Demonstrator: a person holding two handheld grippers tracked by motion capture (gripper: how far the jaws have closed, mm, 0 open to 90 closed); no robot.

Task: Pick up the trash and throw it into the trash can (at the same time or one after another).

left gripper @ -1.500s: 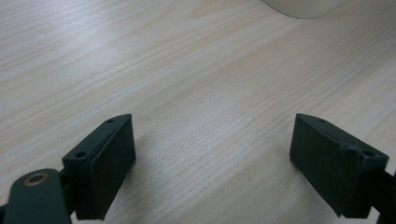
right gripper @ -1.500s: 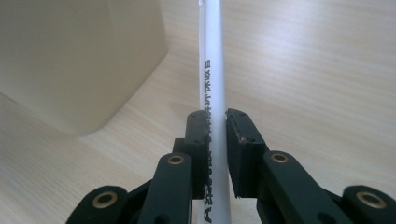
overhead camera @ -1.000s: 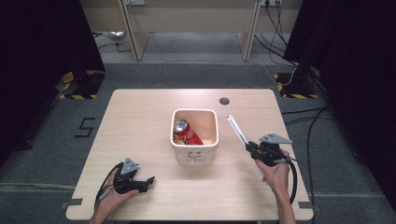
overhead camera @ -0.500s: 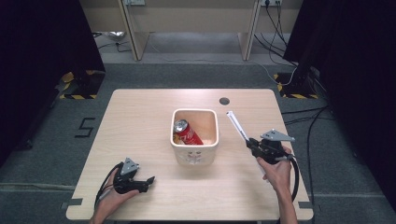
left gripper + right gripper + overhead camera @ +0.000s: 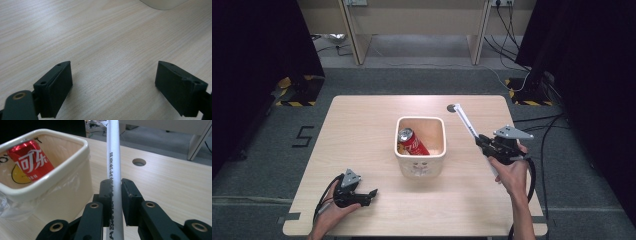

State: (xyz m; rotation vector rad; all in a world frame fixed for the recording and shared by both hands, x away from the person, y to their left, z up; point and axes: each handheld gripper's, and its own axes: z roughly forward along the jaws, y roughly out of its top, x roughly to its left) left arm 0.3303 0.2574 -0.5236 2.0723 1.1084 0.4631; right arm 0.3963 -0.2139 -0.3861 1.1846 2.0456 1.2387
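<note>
My right gripper (image 5: 482, 141) is clamped on the white tube (image 5: 465, 122), which slants toward eleven o'clock above the worktop (image 5: 362, 130); my left gripper (image 5: 371, 193) rests at seven o'clock, jaws apart. The cream bin (image 5: 420, 162) at centre holds a red can (image 5: 413, 143).

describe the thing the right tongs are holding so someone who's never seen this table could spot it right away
Start at the cream square bin in the middle of the wooden table, the one with a red can inside. Just to its right, the right tongs are shut on a long white tube with dark print along it, slanting up off the table. It is the one long, thin white thing there.
</note>
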